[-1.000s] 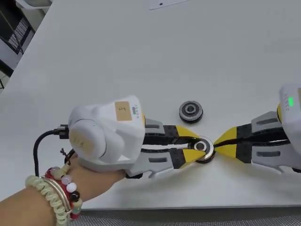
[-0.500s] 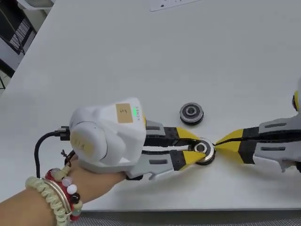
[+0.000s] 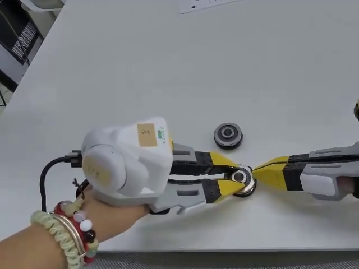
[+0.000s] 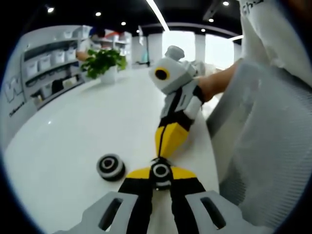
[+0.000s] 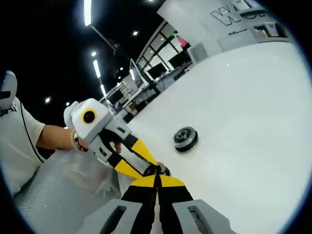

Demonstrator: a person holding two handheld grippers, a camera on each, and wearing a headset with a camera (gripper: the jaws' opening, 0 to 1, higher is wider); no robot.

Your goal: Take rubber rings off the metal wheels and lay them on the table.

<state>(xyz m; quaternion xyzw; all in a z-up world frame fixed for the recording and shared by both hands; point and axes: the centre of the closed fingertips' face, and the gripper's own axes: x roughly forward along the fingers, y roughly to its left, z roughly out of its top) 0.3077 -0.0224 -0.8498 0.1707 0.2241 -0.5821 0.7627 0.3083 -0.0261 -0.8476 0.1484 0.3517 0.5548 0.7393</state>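
- Table: carries a spare wheel near the grippers, with its ring on.
- Left gripper: jaws clamp the worked wheel to steady it.
- Right gripper: jaws are pressed together at that wheel's rim, probably to peel the ring. Whether they grip it is unclear.

The white table has a smooth, matte top. A metal wheel lies flat on it with a black rubber ring around its rim, well in from the table's near edge. A second wheel rests on the surface just nearer that edge and slightly right of the first. Far beyond the first wheel lies a flat white sheet, too cropped to name.
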